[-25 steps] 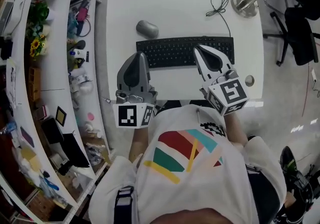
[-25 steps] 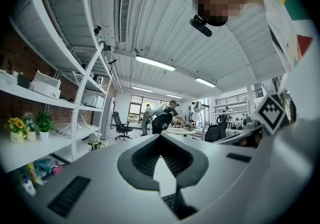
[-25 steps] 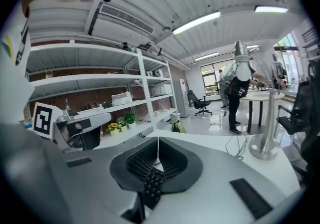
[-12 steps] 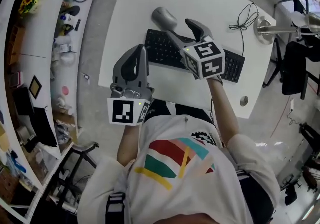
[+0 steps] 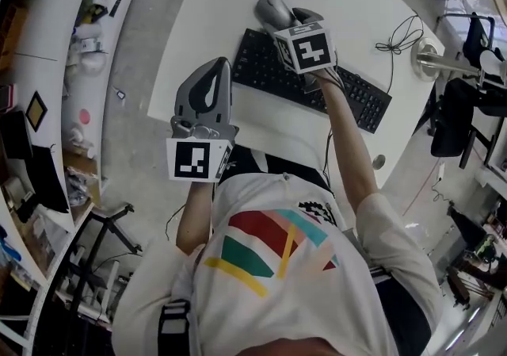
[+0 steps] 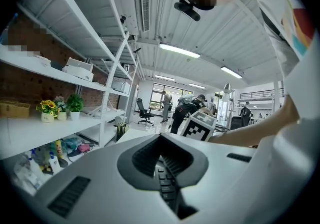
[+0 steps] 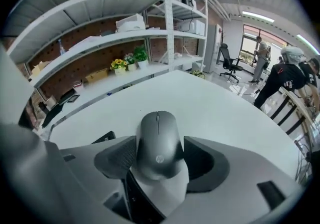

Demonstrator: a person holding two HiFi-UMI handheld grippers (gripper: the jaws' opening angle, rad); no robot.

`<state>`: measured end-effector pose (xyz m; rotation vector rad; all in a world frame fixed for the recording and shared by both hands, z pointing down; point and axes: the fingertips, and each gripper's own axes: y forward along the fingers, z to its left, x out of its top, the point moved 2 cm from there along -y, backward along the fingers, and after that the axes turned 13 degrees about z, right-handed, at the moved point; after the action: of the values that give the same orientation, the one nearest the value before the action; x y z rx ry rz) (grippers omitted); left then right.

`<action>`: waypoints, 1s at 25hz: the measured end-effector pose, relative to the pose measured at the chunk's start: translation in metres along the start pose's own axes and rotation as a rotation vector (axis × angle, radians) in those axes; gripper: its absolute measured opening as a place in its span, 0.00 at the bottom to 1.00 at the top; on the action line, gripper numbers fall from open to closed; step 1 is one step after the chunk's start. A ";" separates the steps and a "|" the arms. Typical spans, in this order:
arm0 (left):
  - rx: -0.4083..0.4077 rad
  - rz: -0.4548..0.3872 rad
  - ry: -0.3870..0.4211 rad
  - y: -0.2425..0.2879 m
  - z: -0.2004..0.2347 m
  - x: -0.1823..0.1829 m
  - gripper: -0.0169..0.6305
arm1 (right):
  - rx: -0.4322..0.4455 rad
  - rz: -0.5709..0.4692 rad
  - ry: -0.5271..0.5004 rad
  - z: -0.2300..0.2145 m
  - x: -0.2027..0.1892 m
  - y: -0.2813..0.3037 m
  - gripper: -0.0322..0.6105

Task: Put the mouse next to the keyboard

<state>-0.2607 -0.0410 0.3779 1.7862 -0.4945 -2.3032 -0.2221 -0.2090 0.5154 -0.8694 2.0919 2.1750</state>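
Mouse [image 7: 159, 140] between opening fingers [image 7: 112, 158] of right gripper [image 7: 160, 155].

White T-shirt [image 5: 273, 275], colourful stripes; grey left gripper [image 5: 223, 66] and right gripper [image 5: 287, 18]

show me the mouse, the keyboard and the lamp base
mouse [image 7: 159, 140], right gripper view, top of its shell
keyboard [image 5: 260, 69], head view, keys at the end nearest the mouse
lamp base [image 5: 426, 59], head view, its round metal foot
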 end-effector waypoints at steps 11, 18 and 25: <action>0.022 0.033 -0.012 0.005 0.006 -0.017 0.09 | -0.008 0.045 -0.033 -0.002 0.000 0.010 0.48; -0.008 0.016 -0.005 0.007 -0.008 -0.010 0.09 | -0.040 0.024 -0.042 0.000 0.006 0.006 0.48; -0.066 0.013 0.033 0.010 -0.027 -0.008 0.09 | -0.106 -0.040 0.009 -0.016 0.008 -0.031 0.47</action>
<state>-0.2335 -0.0519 0.3830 1.7813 -0.4181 -2.2505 -0.2111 -0.2229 0.4848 -0.9219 1.9603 2.2834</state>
